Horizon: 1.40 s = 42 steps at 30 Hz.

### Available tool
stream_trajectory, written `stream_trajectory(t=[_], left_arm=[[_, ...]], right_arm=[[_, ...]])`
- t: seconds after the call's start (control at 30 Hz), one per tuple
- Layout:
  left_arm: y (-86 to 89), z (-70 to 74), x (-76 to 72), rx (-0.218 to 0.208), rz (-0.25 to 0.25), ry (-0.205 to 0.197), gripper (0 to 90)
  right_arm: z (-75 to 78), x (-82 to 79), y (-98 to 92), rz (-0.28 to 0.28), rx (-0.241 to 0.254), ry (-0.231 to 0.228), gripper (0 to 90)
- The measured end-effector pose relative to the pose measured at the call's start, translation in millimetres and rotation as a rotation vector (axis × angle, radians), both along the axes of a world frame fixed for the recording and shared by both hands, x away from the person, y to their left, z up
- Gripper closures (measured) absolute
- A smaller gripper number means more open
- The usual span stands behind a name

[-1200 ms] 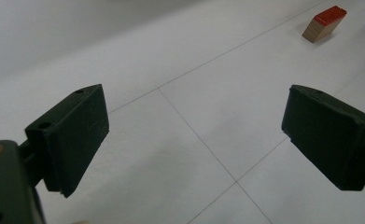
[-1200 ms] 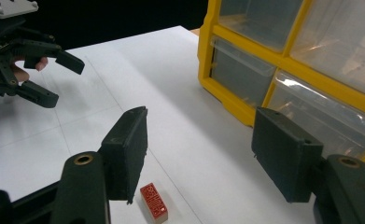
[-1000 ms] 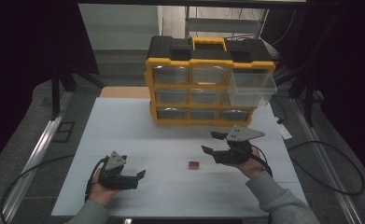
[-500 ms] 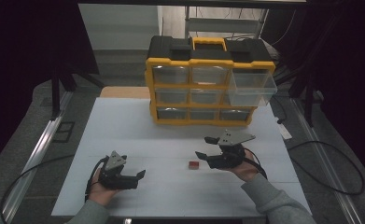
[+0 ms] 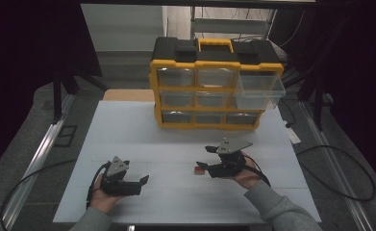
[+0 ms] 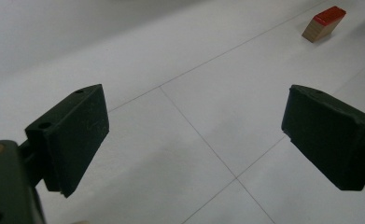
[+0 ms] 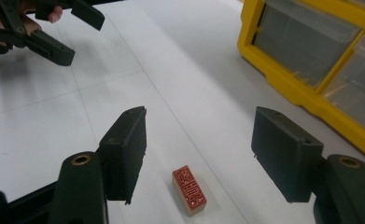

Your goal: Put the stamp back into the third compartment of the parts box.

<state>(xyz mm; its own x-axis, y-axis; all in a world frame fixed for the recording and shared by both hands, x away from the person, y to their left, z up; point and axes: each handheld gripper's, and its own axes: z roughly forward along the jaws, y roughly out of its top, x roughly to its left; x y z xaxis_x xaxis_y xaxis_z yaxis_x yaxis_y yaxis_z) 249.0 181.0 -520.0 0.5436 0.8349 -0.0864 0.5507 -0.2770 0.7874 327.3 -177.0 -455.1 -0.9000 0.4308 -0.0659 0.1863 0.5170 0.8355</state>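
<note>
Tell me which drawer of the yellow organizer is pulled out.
The top-right drawer of the organizer: its clear tub juts forward past the yellow frame, while the other eight sit flush in their slots.

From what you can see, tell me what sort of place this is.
Probably a lab bench for recording handling work: a white table, a yellow parts organizer with clear drawers, and dark curtains around the rig.

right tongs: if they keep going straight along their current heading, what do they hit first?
Probably the small red-topped block: it lies on the white table just ahead of the open right tongs, in line with the gap between the jaws. Depth is unclear, so they may straddle it and meet the table.
</note>
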Motion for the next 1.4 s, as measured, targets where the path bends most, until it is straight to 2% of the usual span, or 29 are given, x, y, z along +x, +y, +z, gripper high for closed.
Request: stream_trajectory(t=[0.3, 0.47, 0.8, 1.4], left_arm=[[0.4, 0.0, -0.5, 0.004, 0.0, 0.001, 8.1], [-0.5, -0.2, -0.3, 0.008, -0.002, 0.001, 8.1], [-0.9, -0.5, -0.1, 0.007, -0.003, 0.004, 8.1], [-1.8, -1.0, 0.9, 0.014, -0.008, 0.006, 8.1]], right_arm=[[-10.3, 3.9, 3.3, 0.013, -0.057, 0.042, 35.6], [-23.3, 6.7, 7.9, 0.016, -0.12, 0.077, 35.4], [-32.6, 9.1, 11.7, 0.021, -0.152, 0.104, 35.3], [-54.0, 16.0, 24.1, 0.026, -0.248, 0.141, 35.1]])
